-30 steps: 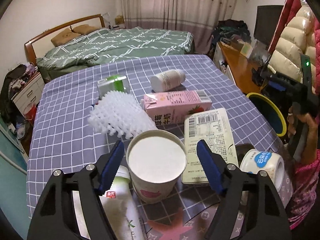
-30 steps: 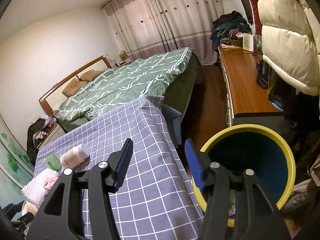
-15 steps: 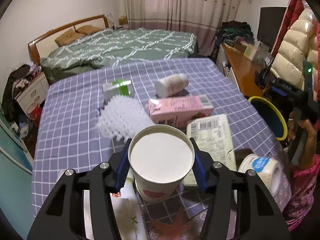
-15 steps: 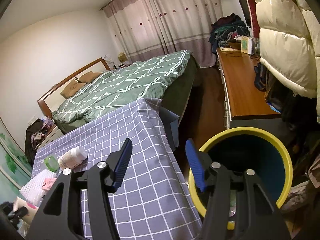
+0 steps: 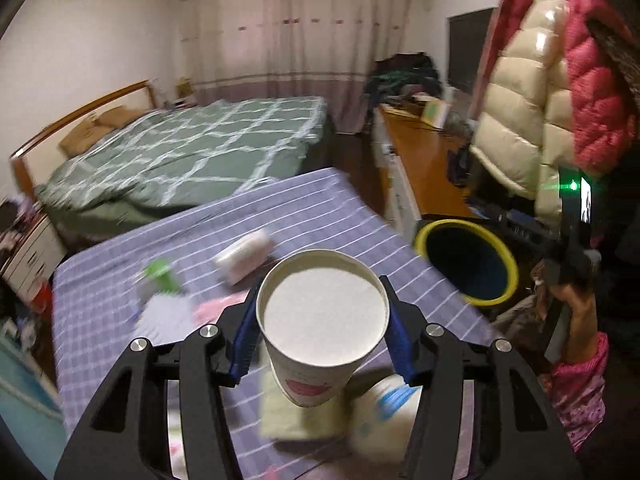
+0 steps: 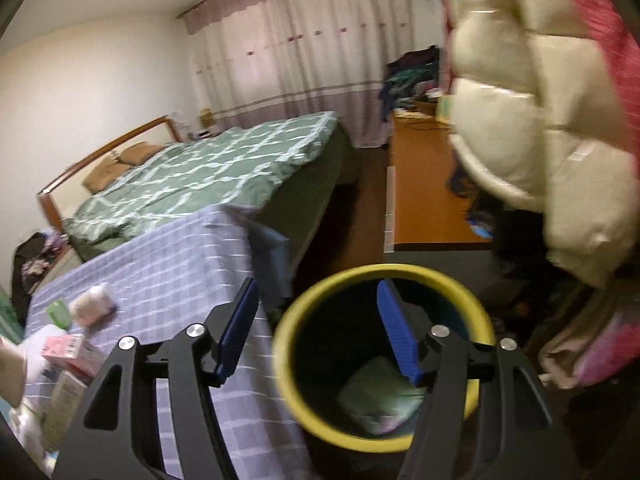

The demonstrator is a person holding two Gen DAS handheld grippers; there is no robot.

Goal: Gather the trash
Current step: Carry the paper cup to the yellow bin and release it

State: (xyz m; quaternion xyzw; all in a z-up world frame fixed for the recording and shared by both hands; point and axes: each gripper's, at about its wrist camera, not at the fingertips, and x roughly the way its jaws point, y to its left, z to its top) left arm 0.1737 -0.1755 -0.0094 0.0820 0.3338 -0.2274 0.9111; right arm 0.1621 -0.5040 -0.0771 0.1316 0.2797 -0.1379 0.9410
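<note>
Both left tongs (image 5: 322, 326) pads pinch the paper cup (image 5: 322, 320), upright between them.

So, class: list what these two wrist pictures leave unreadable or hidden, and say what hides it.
- Left wrist view: the trash on the table behind and under the paper cup is motion-blurred; labels unreadable.
- Left wrist view: the left tongs cover the cup's sides.
- Right wrist view: the greenish item in the bin is blurred, partly behind the opening, empty right tongs.

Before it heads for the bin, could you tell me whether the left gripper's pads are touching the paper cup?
Touching. The left wrist view shows both blue pads pressed against the paper cup, just under its rim.
</note>
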